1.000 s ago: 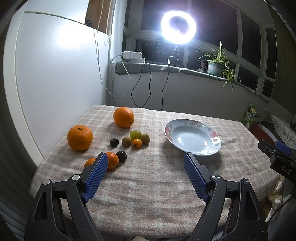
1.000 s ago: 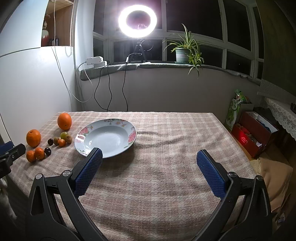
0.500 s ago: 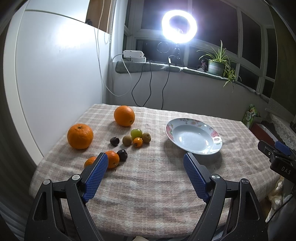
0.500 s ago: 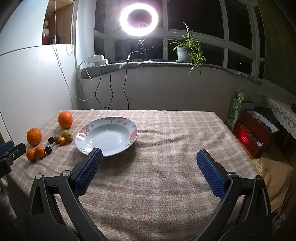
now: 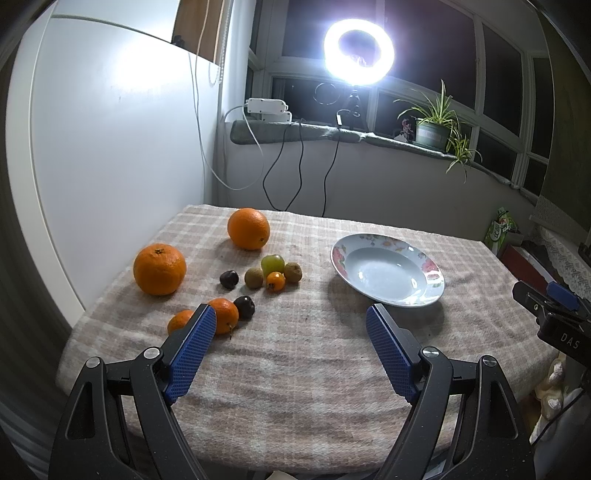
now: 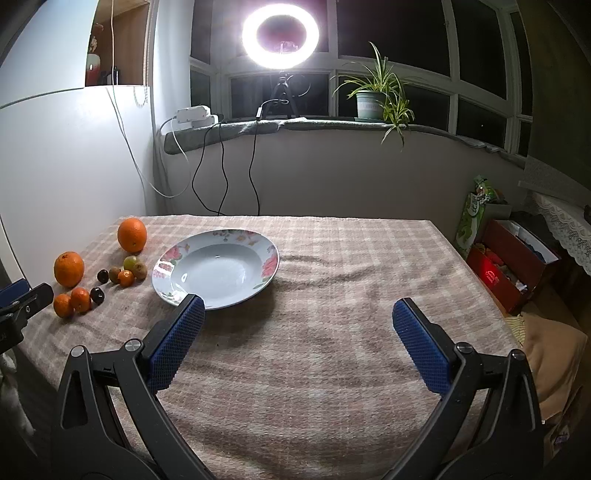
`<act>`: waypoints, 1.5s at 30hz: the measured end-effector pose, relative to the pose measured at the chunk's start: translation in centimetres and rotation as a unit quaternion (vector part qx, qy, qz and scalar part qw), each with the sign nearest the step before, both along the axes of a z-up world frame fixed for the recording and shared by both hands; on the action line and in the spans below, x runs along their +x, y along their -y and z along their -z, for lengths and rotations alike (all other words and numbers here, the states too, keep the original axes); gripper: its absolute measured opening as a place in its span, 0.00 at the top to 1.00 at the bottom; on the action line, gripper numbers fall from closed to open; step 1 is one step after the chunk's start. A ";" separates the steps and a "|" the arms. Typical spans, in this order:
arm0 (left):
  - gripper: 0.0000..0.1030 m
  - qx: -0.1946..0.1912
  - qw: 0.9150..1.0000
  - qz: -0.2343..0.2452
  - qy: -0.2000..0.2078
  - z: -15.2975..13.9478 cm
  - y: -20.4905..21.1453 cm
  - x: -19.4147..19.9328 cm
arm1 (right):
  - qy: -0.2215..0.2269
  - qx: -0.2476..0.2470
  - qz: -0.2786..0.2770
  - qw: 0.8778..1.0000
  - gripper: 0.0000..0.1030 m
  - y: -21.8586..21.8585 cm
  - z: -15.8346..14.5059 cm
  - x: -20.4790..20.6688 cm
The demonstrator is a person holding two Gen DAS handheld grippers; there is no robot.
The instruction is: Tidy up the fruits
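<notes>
Fruit lies loose on the left of the checked tablecloth point(image 5: 295, 369), two large oranges point(image 5: 159, 268) behind a cluster of small fruits point(image 5: 273, 275) and two mandarins point(image 5: 223, 315); the flowered plate point(image 5: 388, 271) sits empty just beside them, presumably the collecting dish. Left gripper point(image 5: 291, 347) hangs spread wide and empty near the mandarins, likely the first pick; right gripper point(image 6: 299, 334) waits released past the plate, holding nothing.

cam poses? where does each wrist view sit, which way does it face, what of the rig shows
Left wrist: on the left tool, above the near table edge, facing the fruit cluster; own open fingers show, and the right tool at the right edge.
Right wrist: on the right tool, facing the plate; own open fingers, left tool at the left edge.
Shared: plate, fruit, ring light.
</notes>
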State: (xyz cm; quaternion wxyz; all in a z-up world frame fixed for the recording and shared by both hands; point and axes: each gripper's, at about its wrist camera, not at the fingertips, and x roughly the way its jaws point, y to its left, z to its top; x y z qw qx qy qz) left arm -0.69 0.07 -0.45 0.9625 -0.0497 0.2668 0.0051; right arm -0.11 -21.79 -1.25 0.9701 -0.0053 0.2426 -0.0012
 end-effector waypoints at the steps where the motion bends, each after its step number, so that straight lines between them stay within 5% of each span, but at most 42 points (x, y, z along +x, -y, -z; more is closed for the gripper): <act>1: 0.19 0.000 1.000 -0.001 0.000 0.1 0.0 0.0 | -0.001 0.000 0.000 1.000 0.00 0.0 0.0 0.0; 13: 0.19 -0.014 1.000 -0.013 -0.006 0.8 -2.0 0.1 | -0.011 0.004 -0.031 0.999 0.00 -1.1 0.4 1.0; 23: 0.24 -0.039 0.998 -0.041 -0.035 2.5 -5.8 0.2 | -0.053 0.027 -0.147 0.987 0.07 -5.3 1.6 3.1; 32: 0.40 -0.073 0.994 -0.056 -0.060 4.6 -8.9 1.4 | -0.096 0.031 -0.252 0.962 0.23 -11.1 2.4 5.5; 45: 0.53 -0.112 0.990 -0.050 -0.071 6.0 -11.4 2.7 | -0.183 0.040 -0.372 0.909 0.46 -19.5 4.7 10.2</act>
